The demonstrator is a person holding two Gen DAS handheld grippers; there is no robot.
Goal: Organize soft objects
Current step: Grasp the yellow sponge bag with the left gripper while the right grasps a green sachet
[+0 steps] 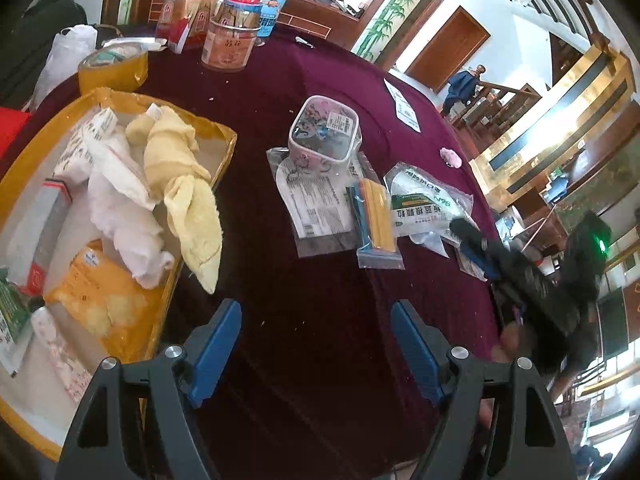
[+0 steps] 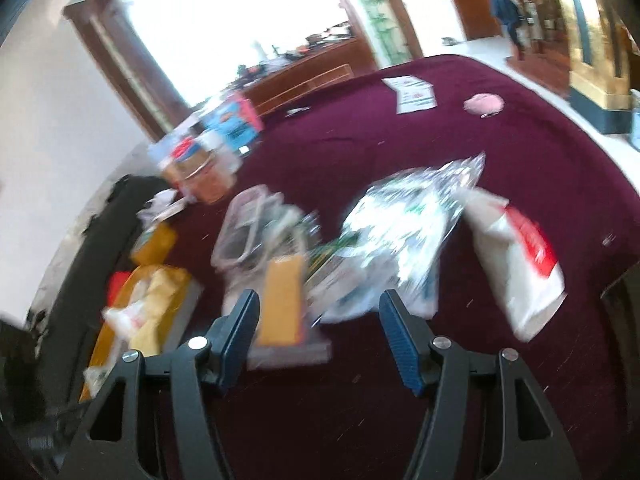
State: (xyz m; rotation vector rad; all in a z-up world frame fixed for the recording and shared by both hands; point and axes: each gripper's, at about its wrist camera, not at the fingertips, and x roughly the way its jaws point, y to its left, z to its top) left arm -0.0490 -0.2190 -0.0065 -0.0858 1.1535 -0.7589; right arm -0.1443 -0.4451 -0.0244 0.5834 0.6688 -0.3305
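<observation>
A yellow tray at the left holds a yellow towel, a white cloth and a yellow packet. My left gripper is open and empty above the maroon tablecloth, right of the tray. On the cloth lie a clear bag with a yellow and blue item, a mask bag and a plastic box. My right gripper is open and empty; its view is blurred. The yellow item lies between its fingers, the mask bag and a white-red bag ahead.
A tape roll, a jar and bottles stand at the table's far side. A paper and a small pink lump lie near the far right edge. The right gripper's body shows at the table's right edge.
</observation>
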